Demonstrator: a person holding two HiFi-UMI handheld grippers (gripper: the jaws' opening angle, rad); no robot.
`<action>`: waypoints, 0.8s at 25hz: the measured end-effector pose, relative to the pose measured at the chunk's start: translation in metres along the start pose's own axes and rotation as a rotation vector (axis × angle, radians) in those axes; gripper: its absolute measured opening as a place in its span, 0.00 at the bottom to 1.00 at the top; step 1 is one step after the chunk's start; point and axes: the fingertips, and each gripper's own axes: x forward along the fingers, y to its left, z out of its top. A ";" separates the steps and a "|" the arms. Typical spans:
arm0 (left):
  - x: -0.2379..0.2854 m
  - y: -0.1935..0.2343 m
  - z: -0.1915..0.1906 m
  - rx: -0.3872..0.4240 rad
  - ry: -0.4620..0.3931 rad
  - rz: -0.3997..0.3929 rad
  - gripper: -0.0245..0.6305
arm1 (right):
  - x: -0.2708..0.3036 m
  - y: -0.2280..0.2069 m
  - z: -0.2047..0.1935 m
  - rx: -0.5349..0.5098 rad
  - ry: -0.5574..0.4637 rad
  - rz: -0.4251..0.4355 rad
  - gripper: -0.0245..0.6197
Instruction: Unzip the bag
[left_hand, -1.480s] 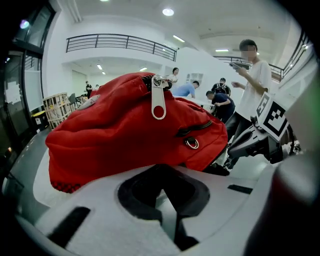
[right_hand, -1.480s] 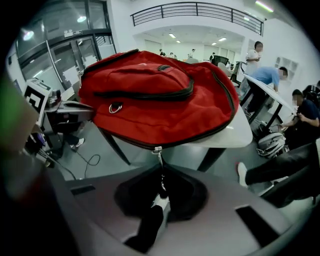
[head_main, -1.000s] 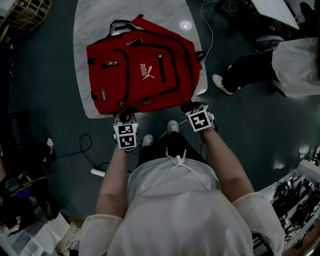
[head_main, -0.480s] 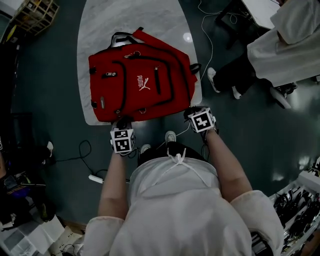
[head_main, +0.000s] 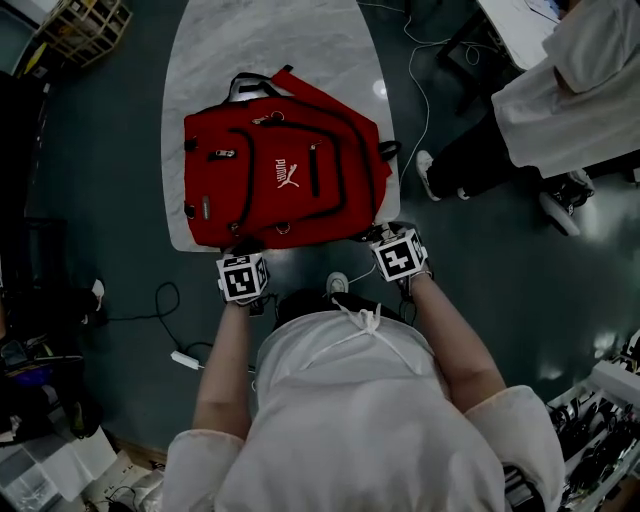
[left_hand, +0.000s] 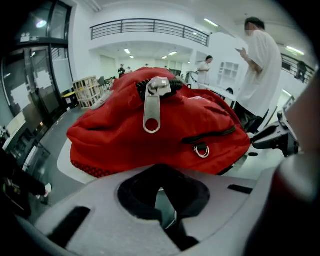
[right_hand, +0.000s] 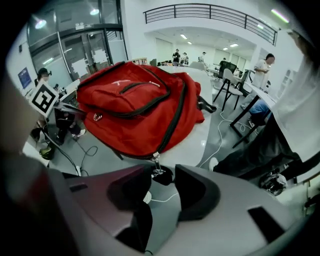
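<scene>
A red backpack (head_main: 285, 175) lies flat on a white marble table (head_main: 270, 40). My left gripper (head_main: 243, 250) sits at the bag's near left edge. In the left gripper view its jaws (left_hand: 162, 200) meet with nothing seen between them, and the bag (left_hand: 160, 135) lies just beyond with a large silver zipper pull (left_hand: 151, 112) on top. My right gripper (head_main: 382, 235) is at the near right corner. Its jaws (right_hand: 162, 182) have just been opening, and the main zipper's small metal pull (right_hand: 157, 167) hangs between the tips, not pressed.
A person in white sits at the right (head_main: 565, 95), legs stretched toward the table. Cables (head_main: 165, 300) trail on the dark floor at my left. A wooden crate (head_main: 85, 25) stands at the far left. Another table edge (head_main: 520, 25) is at the upper right.
Both grippers have stayed at the bag's near edge while the head view shifted. The left gripper's marker cube has rolled a little. The right gripper has drawn slightly back from the bag.
</scene>
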 end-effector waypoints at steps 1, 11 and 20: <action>-0.005 -0.002 0.003 -0.038 -0.004 0.004 0.07 | -0.008 0.003 0.005 0.010 -0.018 0.014 0.27; -0.083 -0.093 0.135 0.036 -0.387 -0.176 0.07 | -0.098 0.022 0.126 0.046 -0.411 0.043 0.14; -0.169 -0.140 0.252 0.172 -0.703 -0.293 0.07 | -0.171 0.020 0.208 0.055 -0.676 0.047 0.09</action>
